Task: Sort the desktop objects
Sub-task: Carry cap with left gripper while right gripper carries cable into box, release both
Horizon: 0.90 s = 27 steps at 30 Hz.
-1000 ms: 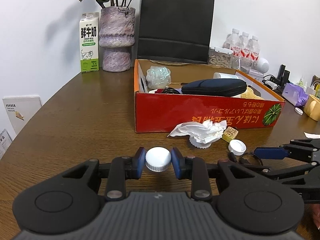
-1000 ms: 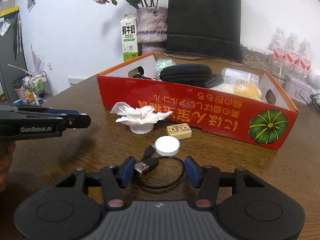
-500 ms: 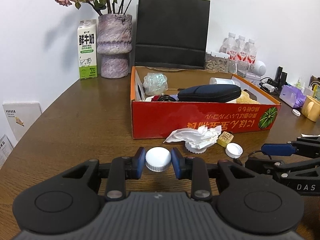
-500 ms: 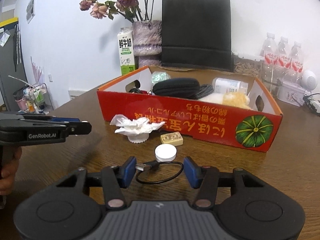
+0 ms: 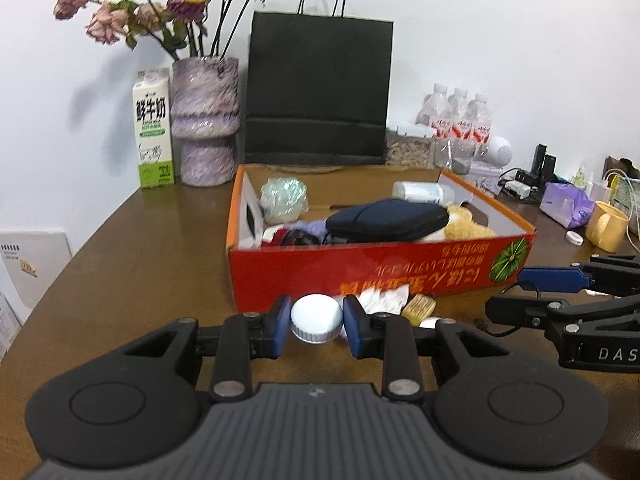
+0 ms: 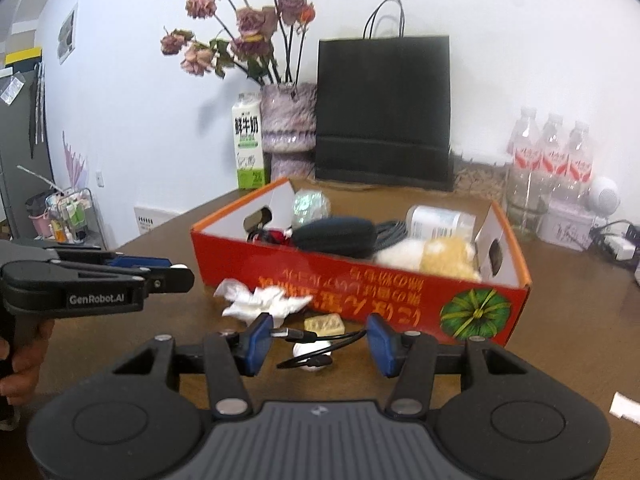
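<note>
My left gripper is shut on a white bottle cap and holds it above the table, in front of the red cardboard box. My right gripper is open; a black USB cable hangs between its pads, off the table, though no pad visibly pinches it. Below lie a second white cap, a yellow block and a crumpled tissue. The box holds a dark case, a plush toy, a bottle and other items.
A milk carton, flower vase and black paper bag stand behind the box. Water bottles, a yellow mug and chargers sit at the right. The left gripper shows at the left of the right wrist view.
Both grippers have risen and the views now look down into the box. The cap stays gripped. The USB cable has come up off the table with the right gripper.
</note>
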### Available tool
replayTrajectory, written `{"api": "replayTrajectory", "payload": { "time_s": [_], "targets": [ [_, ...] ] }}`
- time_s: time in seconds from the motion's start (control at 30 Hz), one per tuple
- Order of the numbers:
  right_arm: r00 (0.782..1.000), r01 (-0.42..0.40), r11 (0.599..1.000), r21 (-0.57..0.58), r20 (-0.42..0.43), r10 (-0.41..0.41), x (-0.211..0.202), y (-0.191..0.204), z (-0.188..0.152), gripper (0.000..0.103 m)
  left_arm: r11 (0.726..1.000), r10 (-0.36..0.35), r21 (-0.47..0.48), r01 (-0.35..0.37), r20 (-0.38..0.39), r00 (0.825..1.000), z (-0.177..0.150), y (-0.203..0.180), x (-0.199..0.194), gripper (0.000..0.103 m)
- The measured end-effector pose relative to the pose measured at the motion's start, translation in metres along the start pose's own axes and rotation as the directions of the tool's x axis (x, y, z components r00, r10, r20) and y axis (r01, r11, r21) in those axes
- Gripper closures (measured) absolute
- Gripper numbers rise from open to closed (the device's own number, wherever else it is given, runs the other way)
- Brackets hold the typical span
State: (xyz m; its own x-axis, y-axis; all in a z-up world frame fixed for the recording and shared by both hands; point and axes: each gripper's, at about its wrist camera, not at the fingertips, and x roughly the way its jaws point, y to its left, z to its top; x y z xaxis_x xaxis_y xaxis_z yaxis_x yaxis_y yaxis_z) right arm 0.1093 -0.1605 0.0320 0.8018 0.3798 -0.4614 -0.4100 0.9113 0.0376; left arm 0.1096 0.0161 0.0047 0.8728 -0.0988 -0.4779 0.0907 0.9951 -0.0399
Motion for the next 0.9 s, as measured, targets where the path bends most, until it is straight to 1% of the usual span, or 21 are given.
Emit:
{"api": "replayTrajectory", "payload": {
  "time_s": [0.2, 0.37, 0.4, 0.47, 0.6, 0.63, 0.67, 0.8, 0.9],
  "targets": [
    [0.998, 0.029, 0.999, -0.015, 0.064, -0.028, -0.008, -0.009, 0.023, 0.052, 1.000, -0.005, 0.021, 0.004, 0.050, 0.999, 0.021, -0.009, 0.000, 0.074],
    [0.992, 0.052, 0.999, -0.009, 0.112, -0.050, -0.004, -0.022, 0.047, 0.052, 1.000, -0.007, 0.031, 0.004, 0.089, 0.996, 0.040, -0.015, 0.007, 0.074],
    [0.992, 0.052, 0.999, -0.009, 0.112, -0.050, -0.004, -0.022, 0.047, 0.052, 0.999, -0.007, 0.031, 0.004, 0.095, 0.995, 0.044, -0.016, 0.009, 0.074],
    [0.990, 0.060, 0.998, 0.005, 0.131, -0.061, 0.004, -0.032, 0.060, 0.052, 1.000, -0.005, 0.030, 0.002, 0.102, 0.995, 0.051, -0.017, 0.016, 0.074],
    [0.988, 0.055, 0.998, 0.034, 0.142, -0.059, 0.022, -0.042, 0.073, 0.052, 1.000, 0.006, 0.010, -0.007, 0.102, 0.995, 0.063, -0.016, 0.033, 0.074],
    [0.988, 0.055, 0.998, 0.034, 0.142, -0.059, 0.022, -0.042, 0.073, 0.052, 1.000, 0.006, 0.005, -0.006, 0.102, 0.995, 0.065, -0.015, 0.037, 0.074],
    [0.988, 0.055, 0.997, 0.047, 0.144, -0.061, 0.034, -0.048, 0.078, 0.052, 1.000, 0.007, 0.000, -0.007, 0.102, 0.995, 0.067, -0.015, 0.041, 0.074],
    [0.988, 0.058, 0.995, 0.077, 0.141, -0.069, 0.057, -0.059, 0.084, 0.052, 1.000, 0.018, -0.021, -0.016, 0.096, 0.995, 0.076, -0.011, 0.058, 0.074],
    [0.985, 0.089, 0.993, 0.081, 0.138, -0.100, 0.075, -0.065, 0.085, 0.052, 0.999, 0.025, -0.037, -0.022, 0.086, 0.996, 0.081, -0.009, 0.075, 0.074]
  ]
}}
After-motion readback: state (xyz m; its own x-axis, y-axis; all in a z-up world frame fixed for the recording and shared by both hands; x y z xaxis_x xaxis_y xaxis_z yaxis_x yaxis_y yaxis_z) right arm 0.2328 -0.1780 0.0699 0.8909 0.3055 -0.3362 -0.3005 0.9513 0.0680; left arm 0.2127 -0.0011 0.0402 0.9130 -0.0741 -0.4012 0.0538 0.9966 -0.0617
